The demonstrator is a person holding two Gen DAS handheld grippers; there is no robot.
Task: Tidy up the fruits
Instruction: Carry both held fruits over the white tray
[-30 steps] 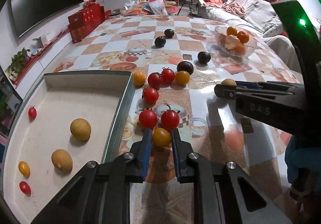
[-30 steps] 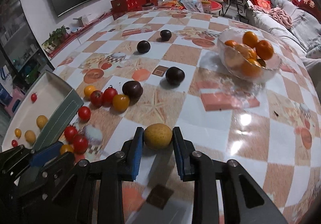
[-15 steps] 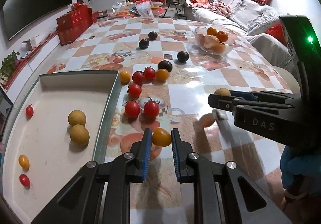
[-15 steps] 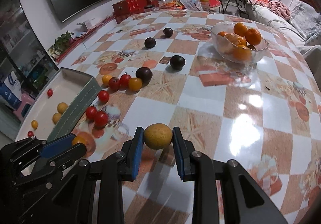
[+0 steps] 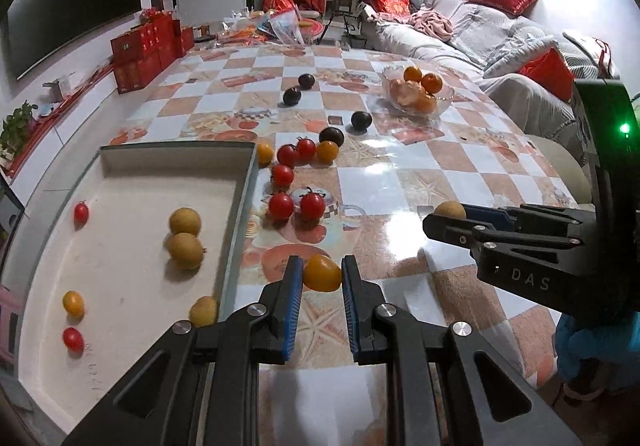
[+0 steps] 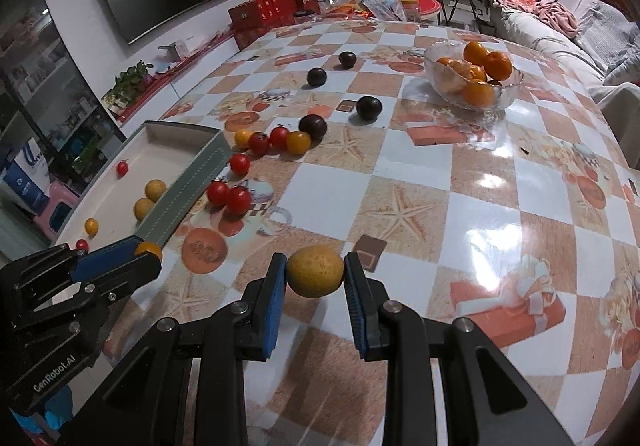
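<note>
I am holding a yellow cherry tomato in my left gripper, and the blue pads are pinching it from both sides, spread only as wide as the fruit. Its long axis is lying roughly across the gap, slanting down toward the right pad. It is hanging above the checkered table, just right of the tray wall near the tray's closest corner.

In my right gripper I am gripping a tan longan-like fruit, the pads pressing on its two ends, so its long axis is running straight from pad to pad. It is sitting over a brown tile, with a small dark square printed on the cloth just beside it.

In the left view the right gripper is showing side-on at the right, the tan fruit peeking at its tip; in the right view the left gripper is sitting low on the left with the yellow tomato at its tip, next to the tray wall.

Inside the tray I am seeing three tan fruits, two red tomatoes and one yellow. Beyond the tray, red cherry tomatoes are clustering with two yellow ones, and four dark plums are lying farther out. A glass bowl of oranges is standing far right.
</note>
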